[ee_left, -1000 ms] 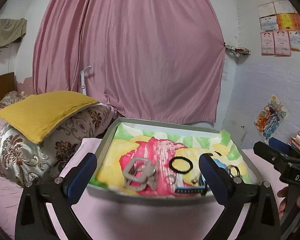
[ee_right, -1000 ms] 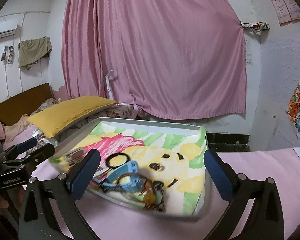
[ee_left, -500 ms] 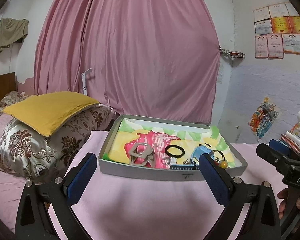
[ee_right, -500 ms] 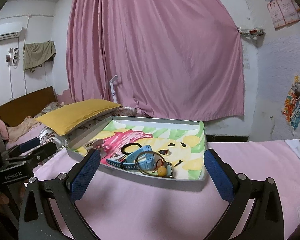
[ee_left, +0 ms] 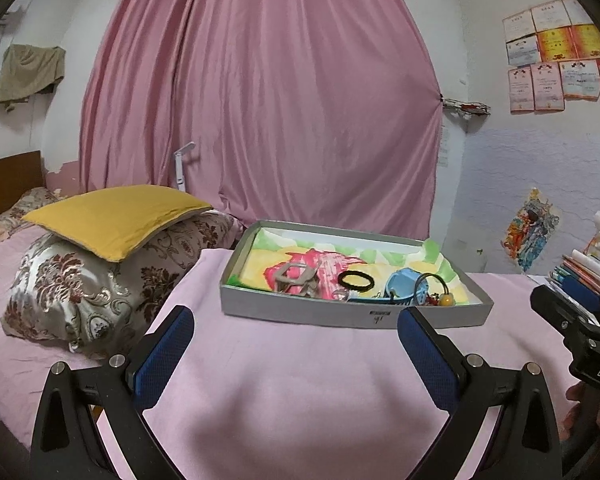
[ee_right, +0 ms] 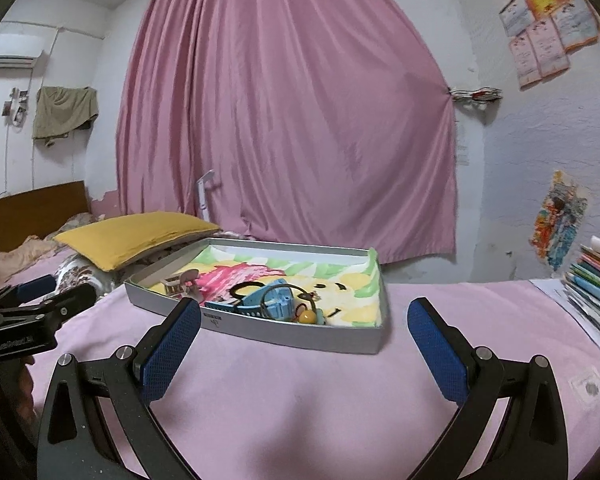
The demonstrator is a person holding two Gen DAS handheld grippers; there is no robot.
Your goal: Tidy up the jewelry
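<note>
— What's in the box?

— I see a shallow grey tray (ee_left: pixel 300 314) on the pink bed cover (ee_left: pixel 300 380), lined with a bright cartoon print. In it lie a grey hair claw (ee_left: pixel 296 276), a black hair tie (ee_left: pixel 355 280), a blue watch (ee_right: pixel 276 300) and a loop carrying an amber bead (ee_right: pixel 307 316).

— And my tools?

— Left tool (ee_left: pixel 294 354) is spread wide with nothing in it, short of the tray. Right tool (ee_right: pixel 304 350) likewise gapes with nothing between its pads, near the tray's front wall.

— Any writing?

— "DAS" on the right tool's body; the tray's small label is unreadable.
</note>
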